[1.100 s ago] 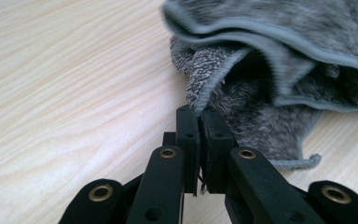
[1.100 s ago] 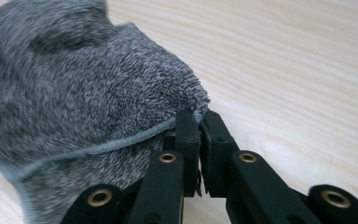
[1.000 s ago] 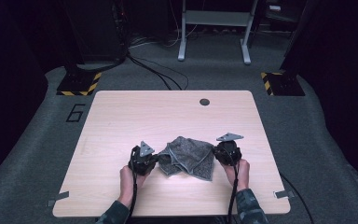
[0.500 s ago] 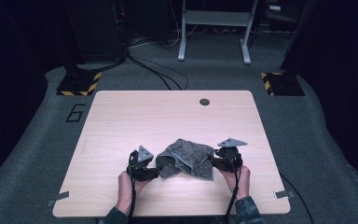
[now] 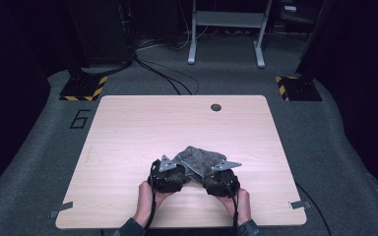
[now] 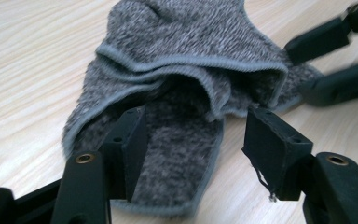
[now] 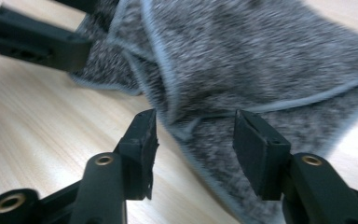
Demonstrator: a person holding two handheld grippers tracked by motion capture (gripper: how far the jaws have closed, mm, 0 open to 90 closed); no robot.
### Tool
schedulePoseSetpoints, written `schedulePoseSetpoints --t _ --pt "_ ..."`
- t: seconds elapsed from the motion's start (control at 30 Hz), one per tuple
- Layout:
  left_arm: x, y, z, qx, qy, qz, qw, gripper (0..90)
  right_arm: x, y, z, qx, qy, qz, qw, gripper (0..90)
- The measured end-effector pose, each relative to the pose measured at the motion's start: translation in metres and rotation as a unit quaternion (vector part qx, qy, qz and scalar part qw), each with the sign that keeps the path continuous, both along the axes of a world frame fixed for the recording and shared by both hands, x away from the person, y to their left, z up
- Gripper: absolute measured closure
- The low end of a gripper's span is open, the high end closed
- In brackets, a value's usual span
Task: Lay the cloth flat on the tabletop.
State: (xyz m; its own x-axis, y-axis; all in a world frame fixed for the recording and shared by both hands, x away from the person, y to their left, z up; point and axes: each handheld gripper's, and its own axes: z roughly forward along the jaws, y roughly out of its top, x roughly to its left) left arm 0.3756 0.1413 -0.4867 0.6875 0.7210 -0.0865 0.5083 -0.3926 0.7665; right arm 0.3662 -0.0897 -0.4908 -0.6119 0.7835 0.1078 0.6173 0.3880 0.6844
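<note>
Looking down from the high view: grey cloth (image 5: 200, 162) bunched near the surface (image 5: 128, 128) front edge, hands closer together than a second ago, fold likely finished. Left tongs (image 6: 193, 133): just opened, half apart, cloth between, unpinched. Right tongs (image 7: 193, 128): same, hem between them, loose. Blur hides the layers.

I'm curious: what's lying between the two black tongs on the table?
A crumpled grey cloth lies between the left tongs and right tongs, seen in the high view.
</note>
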Motion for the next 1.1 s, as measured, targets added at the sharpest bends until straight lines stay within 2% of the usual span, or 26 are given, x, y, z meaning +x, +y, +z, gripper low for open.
schedulePoseSetpoints --t 0.03,0.07,0.1,0.17,0.2,0.23,0.27,0.4,0.47,0.57,0.63,0.7,0.73,0.87,0.97,1.07,1.1 --pt "0.001 -0.001 0.000 0.001 0.004 -0.005 1.0000 42.6 0.000 0.003 -0.002 -0.008 -0.001 0.011 0.9999 46.2" --pt "0.004 -0.002 0.000 0.005 0.007 -0.009 0.9999 43.1 -0.001 0.006 -0.003 -0.008 0.007 0.000 0.9999 45.4" --pt "0.006 -0.004 0.000 0.003 0.008 -0.008 0.9999 44.0 0.001 0.009 -0.005 -0.013 0.004 0.001 0.9999 44.4" --pt "0.010 -0.006 -0.002 0.003 0.012 -0.010 0.9999 46.7 0.002 0.011 -0.007 -0.014 0.012 -0.002 0.9998 45.5" --pt "0.012 -0.007 -0.003 0.001 0.016 -0.008 0.9998 48.6 0.004 0.012 -0.009 -0.011 0.008 -0.006 0.9999 48.0" --pt "0.014 -0.008 -0.004 0.000 0.019 -0.007 0.9998 51.3 0.005 0.012 -0.010 -0.012 0.015 -0.014 0.9997 51.7" --pt "0.015 -0.009 -0.005 0.001 0.023 -0.007 0.9997 53.9 0.007 0.011 -0.011 -0.010 0.007 -0.011 0.9999 54.6" --pt "0.019 -0.010 -0.009 0.000 0.027 -0.009 0.9996 67.6 0.011 0.010 -0.013 -0.013 0.008 -0.011 0.9998 70.4" --pt "0.020 -0.011 -0.009 0.001 0.025 -0.009 0.9996 75.9 0.012 0.009 -0.013 -0.012 0.009 -0.016 0.9998 76.9" --pt "0.020 -0.009 -0.008 0.001 0.021 -0.009 0.9997 83.4 0.014 0.005 -0.014 -0.012 0.003 -0.020 0.9997 82.5" --pt "0.020 -0.006 -0.006 0.001 0.017 -0.007 0.9998 85.4 0.015 -0.001 -0.012 -0.009 -0.001 -0.029 0.9996 86.0" --pt "0.020 -0.003 -0.004 0.001 0.013 -0.003 0.9999 86.1 0.017 -0.006 -0.012 -0.012 -0.007 -0.028 0.9995 86.3" --pt "0.020 -0.002 -0.003 0.003 0.010 -0.002 0.9999 86.4 0.017 -0.007 -0.010 -0.008 -0.004 -0.039 0.9992 86.7" --pt "0.020 0.003 0.000 0.010 0.003 -0.001 0.9999 87.3 0.019 -0.015 -0.008 -0.012 -0.015 -0.038 0.9991 87.1" --pt "0.019 0.006 0.002 0.011 -0.002 0.006 0.9999 87.5 0.018 -0.017 -0.005 -0.006 -0.014 -0.051 0.9986 87.1" --pt "0.020 0.012 0.004 0.013 -0.007 0.012 0.9998 87.6 0.019 -0.022 -0.003 -0.012 -0.027 -0.046 0.9985 87.3" --pt "0.021 0.015 0.004 0.011 -0.007 0.016 0.9998 87.6 0.019 -0.022 -0.002 -0.004 -0.025 -0.053 0.9983 87.4"
